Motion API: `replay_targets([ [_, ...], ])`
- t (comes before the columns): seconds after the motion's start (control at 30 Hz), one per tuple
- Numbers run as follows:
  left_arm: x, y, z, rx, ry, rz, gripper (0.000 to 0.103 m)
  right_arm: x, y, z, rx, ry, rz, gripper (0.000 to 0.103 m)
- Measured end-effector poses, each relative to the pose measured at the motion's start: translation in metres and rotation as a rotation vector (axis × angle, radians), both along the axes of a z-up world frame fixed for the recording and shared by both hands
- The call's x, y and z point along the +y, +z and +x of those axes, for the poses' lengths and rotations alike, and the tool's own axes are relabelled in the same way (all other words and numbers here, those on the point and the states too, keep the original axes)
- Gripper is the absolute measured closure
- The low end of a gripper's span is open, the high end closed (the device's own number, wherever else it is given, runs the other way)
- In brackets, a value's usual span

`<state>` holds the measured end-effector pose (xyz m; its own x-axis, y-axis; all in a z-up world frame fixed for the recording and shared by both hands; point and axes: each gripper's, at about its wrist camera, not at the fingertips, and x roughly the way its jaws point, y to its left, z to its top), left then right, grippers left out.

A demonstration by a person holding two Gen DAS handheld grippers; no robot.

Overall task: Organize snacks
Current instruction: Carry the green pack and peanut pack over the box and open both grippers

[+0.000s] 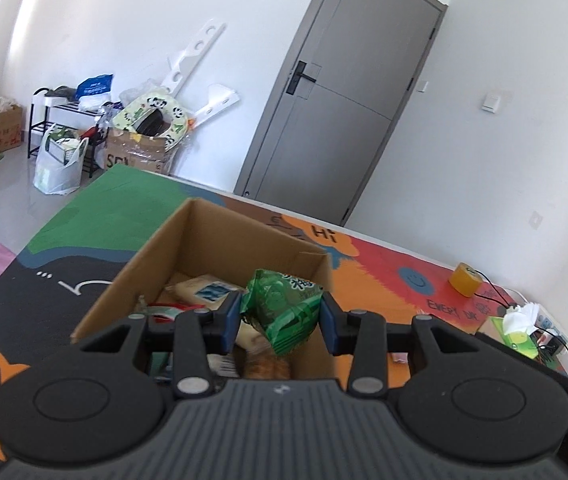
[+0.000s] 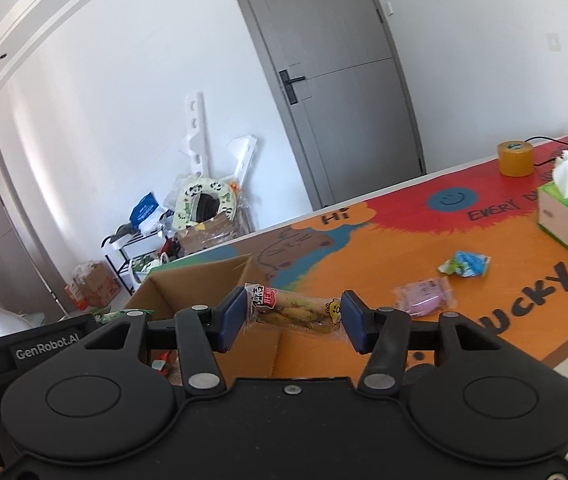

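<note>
Crinkly green foil packet (image 1: 284,312) sits pinched in the left gripper (image 1: 281,322) above the open cardboard box (image 1: 204,240); the right gripper (image 2: 293,322) clamps a clear biscuit packet (image 2: 294,312) over the box's corner.

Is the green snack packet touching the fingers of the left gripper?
Touching. The left wrist view shows the green snack packet squeezed between both blue fingers of the left gripper, above the cardboard box.
</note>
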<state>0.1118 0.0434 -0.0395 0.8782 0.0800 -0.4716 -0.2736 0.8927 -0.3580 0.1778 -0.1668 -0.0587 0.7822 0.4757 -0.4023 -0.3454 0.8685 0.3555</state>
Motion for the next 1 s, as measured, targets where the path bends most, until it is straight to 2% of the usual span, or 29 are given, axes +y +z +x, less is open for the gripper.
replay_targets([
  [0.2, 0.020, -0.007, -0.002, 0.031, 0.014, -0.010, 0.060, 0.021, 0.001, -0.004, 0.001, 0.038, -0.019, 0.051],
  [0.37, 0.040, -0.005, -0.009, 0.013, 0.068, -0.032, 0.046, 0.035, 0.003, -0.005, 0.004, 0.059, -0.033, 0.051],
  [0.6, 0.055, -0.003, -0.018, 0.006, 0.093, -0.043, 0.040, 0.055, 0.011, -0.011, -0.006, 0.101, -0.047, 0.051],
  [0.77, 0.064, -0.001, -0.025, 0.020, 0.100, -0.031, 0.030, 0.065, 0.015, -0.015, 0.013, 0.152, -0.035, 0.051],
  [1.0, 0.074, 0.003, -0.038, 0.020, 0.141, -0.034, 0.027, 0.070, 0.016, -0.020, 0.036, 0.196, -0.026, 0.043],
])
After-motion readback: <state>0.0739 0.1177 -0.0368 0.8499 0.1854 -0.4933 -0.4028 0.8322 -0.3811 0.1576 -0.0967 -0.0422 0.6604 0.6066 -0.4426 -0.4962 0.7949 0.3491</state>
